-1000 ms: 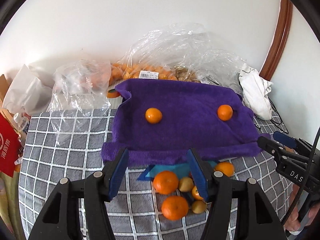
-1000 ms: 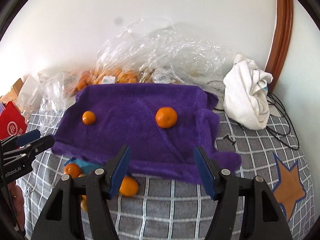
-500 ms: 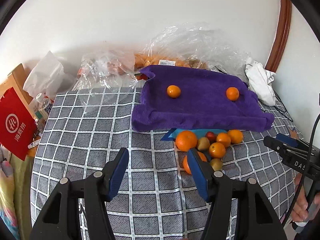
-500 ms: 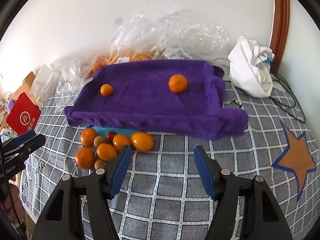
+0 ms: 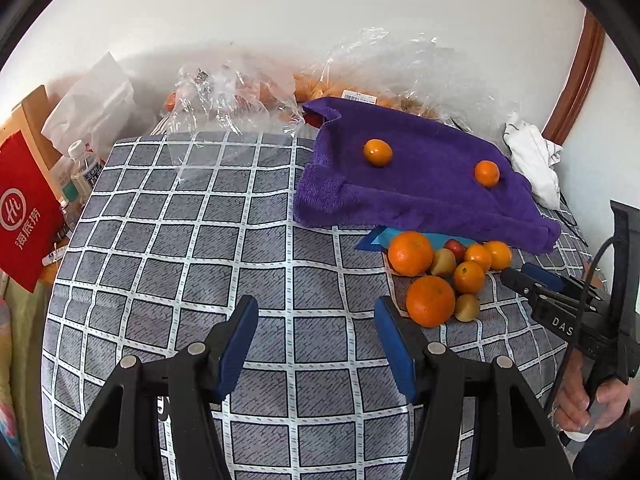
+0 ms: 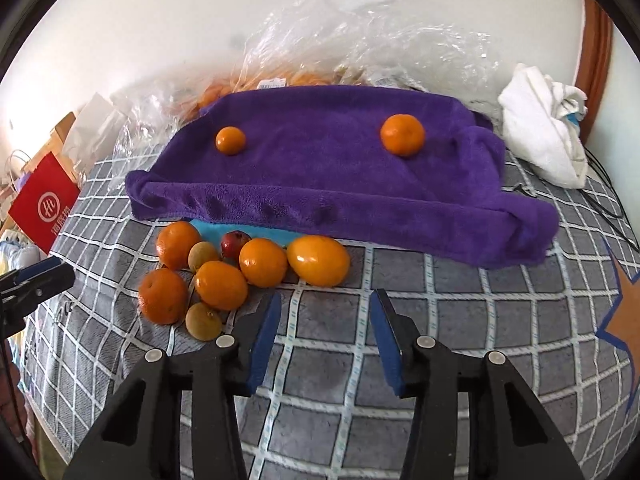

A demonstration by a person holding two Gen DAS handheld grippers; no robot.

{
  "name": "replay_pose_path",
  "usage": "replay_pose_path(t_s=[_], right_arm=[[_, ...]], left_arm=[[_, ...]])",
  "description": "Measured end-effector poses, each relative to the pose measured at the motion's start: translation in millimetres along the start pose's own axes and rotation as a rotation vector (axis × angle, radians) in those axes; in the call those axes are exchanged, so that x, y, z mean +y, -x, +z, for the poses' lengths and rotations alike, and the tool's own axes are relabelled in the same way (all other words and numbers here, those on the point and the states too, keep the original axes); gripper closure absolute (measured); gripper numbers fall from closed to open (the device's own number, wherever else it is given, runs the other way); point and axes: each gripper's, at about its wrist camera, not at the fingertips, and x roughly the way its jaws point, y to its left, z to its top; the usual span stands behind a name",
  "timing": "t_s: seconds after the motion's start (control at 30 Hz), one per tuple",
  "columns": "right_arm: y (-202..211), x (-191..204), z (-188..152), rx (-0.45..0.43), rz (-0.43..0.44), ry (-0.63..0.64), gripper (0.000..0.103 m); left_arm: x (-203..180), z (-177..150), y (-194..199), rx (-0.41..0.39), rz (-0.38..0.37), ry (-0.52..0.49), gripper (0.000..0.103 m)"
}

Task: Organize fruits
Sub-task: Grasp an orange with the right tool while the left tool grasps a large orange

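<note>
Nearest the right wrist camera, the right gripper (image 6: 322,320) hangs over bare checked cloth (image 6: 440,320), its blue pads parted with nothing between them; its jaws have just been closing. Over an empty stretch of the same cloth, the left gripper (image 5: 316,330) stands with its jaws apart, gripping nothing, and the fruit lies off to its right. At the right edge of the left wrist view a hand (image 5: 592,404) grips the right tool's handle.

Just beyond the right gripper's left pad lies the fruit pile (image 6: 236,272): several oranges, two small brownish-yellow fruits and one small red fruit (image 6: 235,242), all touching or nearly so. A blue sheet (image 6: 208,229) pokes out from under the front edge of the purple towel (image 6: 340,184) behind the pile.

Farther back, the towel carries two small oranges, well apart: the left orange (image 6: 230,141) and the right orange (image 6: 402,135). Behind its far edge lie crumpled clear plastic bags (image 6: 360,40) with more orange fruit inside. A white cloth (image 6: 540,128) sits at the far right corner, and a red bag (image 6: 42,204) stands past the left edge.
</note>
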Motion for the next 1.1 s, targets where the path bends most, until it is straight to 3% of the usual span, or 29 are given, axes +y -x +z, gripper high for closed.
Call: replay_pose_path(t_s=[0.27, 0.33, 0.4, 0.8, 1.0, 1.1], right_arm=[[-32.3, -0.4, 13.5, 0.013, -0.003, 0.010, 0.059], [-35.4, -0.2, 16.2, 0.012, 0.001, 0.016, 0.068], [-35.8, 0.2, 17.3, 0.012, 0.002, 0.016, 0.071], [6.0, -38.4, -15.1, -0.010, -0.043, -0.035, 0.071], [16.8, -58.0, -29.5, -0.009, -0.060, -0.061, 0.071], [17.0, -61.9, -35.5, -0.001, -0.061, -0.071, 0.071]], left_arm=[[13.7, 4.3, -15.8, 0.019, -0.026, 0.044, 0.045], [13.9, 5.8, -20.2, 0.027, -0.030, 0.050, 0.045], [11.3, 7.1, -23.4, 0.032, -0.040, 0.050, 0.045], [-48.6, 3.4, -33.1, 0.061, -0.182, -0.020, 0.045], [-75.2, -3.7, -45.6, 0.081, -0.141, -0.067, 0.045], [-75.1, -4.1, -54.5, 0.106, -0.146, -0.036, 0.055]])
